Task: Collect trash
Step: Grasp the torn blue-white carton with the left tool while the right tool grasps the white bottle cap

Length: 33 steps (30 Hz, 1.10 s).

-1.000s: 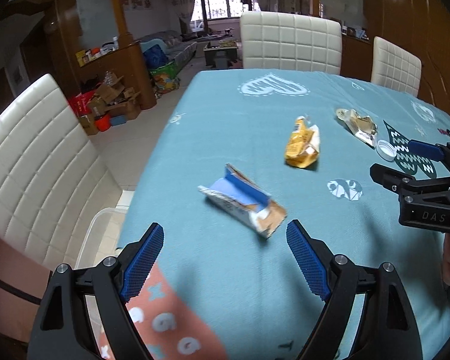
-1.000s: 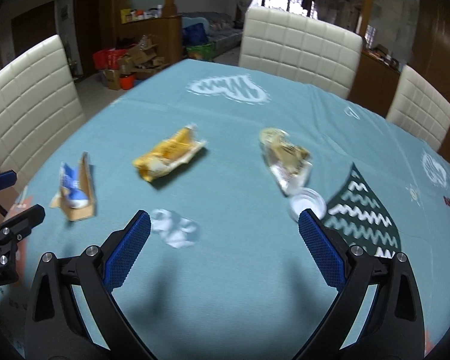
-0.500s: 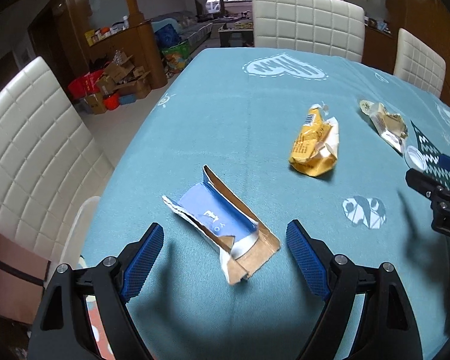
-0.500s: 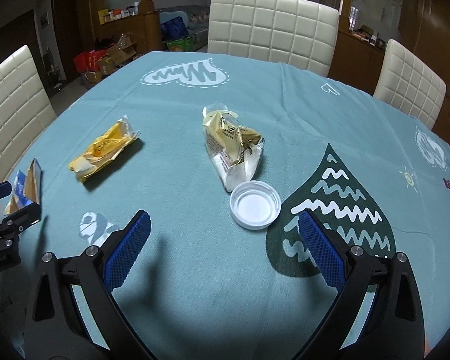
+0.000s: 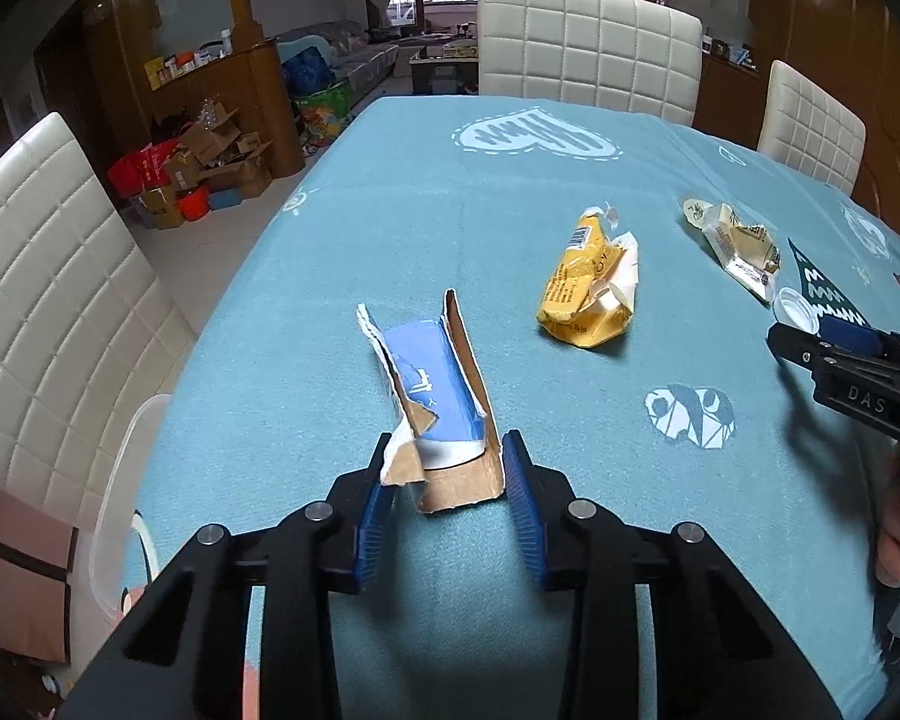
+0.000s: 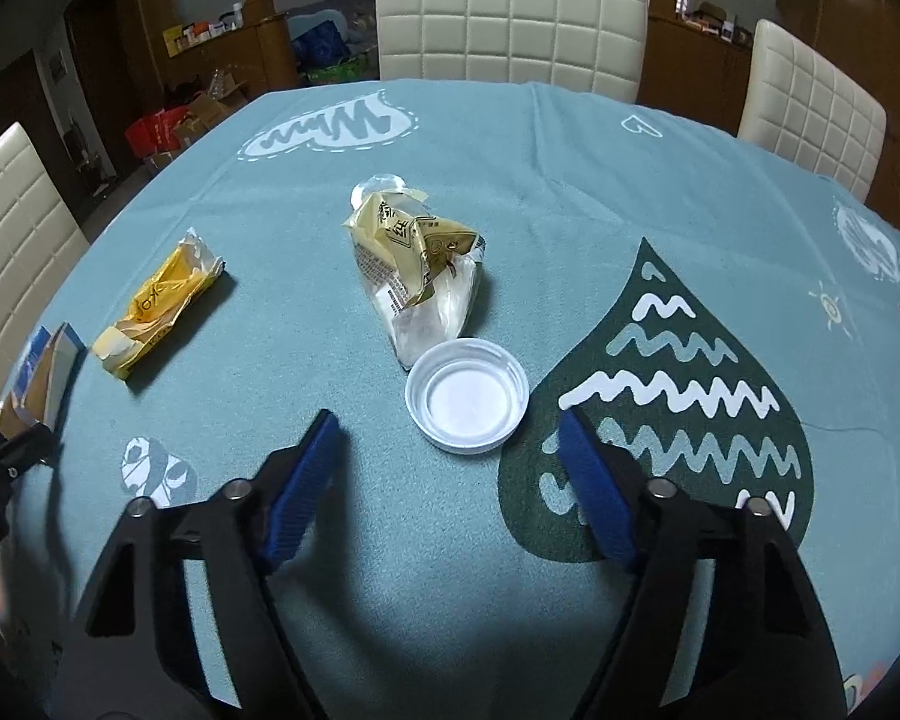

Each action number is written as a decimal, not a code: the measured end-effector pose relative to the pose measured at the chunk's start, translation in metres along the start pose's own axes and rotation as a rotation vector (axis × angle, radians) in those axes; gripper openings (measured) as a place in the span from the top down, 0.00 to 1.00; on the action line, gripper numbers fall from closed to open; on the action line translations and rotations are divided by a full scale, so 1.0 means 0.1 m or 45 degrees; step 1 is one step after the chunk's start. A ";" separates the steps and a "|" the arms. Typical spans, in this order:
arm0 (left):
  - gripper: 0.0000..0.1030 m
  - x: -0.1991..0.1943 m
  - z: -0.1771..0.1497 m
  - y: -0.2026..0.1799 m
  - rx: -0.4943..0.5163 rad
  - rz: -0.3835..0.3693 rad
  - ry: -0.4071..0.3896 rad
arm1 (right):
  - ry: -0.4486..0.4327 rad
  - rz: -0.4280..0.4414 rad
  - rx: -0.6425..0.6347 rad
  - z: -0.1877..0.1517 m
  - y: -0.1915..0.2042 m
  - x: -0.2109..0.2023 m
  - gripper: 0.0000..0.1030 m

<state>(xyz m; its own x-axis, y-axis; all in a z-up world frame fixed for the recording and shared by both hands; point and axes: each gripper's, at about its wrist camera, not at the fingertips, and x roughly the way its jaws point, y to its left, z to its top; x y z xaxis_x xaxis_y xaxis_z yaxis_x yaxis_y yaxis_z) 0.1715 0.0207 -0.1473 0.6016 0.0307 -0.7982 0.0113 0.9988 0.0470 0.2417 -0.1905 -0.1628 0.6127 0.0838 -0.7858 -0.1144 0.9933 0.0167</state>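
Note:
A torn blue cardboard carton (image 5: 432,384) lies on the teal tablecloth (image 5: 450,210). My left gripper (image 5: 447,471) has its jaws closing, and both blue pads touch the carton's near end. A white plastic lid (image 6: 467,396) lies open side up just ahead of my right gripper (image 6: 447,420). Its jaws are closing too, with a gap on each side of the lid's near rim. A crumpled clear-and-yellow wrapper (image 6: 414,264) touches the lid's far side. A yellow wrapper (image 6: 156,306) lies to the left, between the two grippers.
White padded chairs (image 5: 588,42) stand around the table. A clear plastic bin (image 5: 120,480) sits off the table's left edge. Cardboard boxes (image 5: 210,162) are piled on the floor beyond. A hand (image 5: 894,534) holds the right gripper's handle.
Both grippers' jaws have narrowed a lot. The left came forward and down so the carton's end sits between its pads. The right drew in close to the white lid.

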 end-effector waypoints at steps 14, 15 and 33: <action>0.66 -0.27 -0.07 0.00 0.046 0.004 -0.074 | -0.001 0.055 -0.088 -0.18 0.29 -0.31 0.65; 0.66 -0.31 -0.09 0.01 0.047 0.002 -0.084 | -0.006 0.058 -0.099 -0.20 0.33 -0.35 0.65; 0.66 -0.81 -0.34 0.22 0.061 0.070 -0.160 | -0.103 0.203 -0.236 -0.51 1.10 -1.09 0.64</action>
<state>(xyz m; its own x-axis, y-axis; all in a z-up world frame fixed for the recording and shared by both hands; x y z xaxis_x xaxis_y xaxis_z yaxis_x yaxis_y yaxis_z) 0.0957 0.0420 -0.1017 0.6975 0.0774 -0.7124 0.0120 0.9928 0.1195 0.1221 -0.0949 -0.1067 0.6353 0.2515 -0.7302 -0.3511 0.9362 0.0170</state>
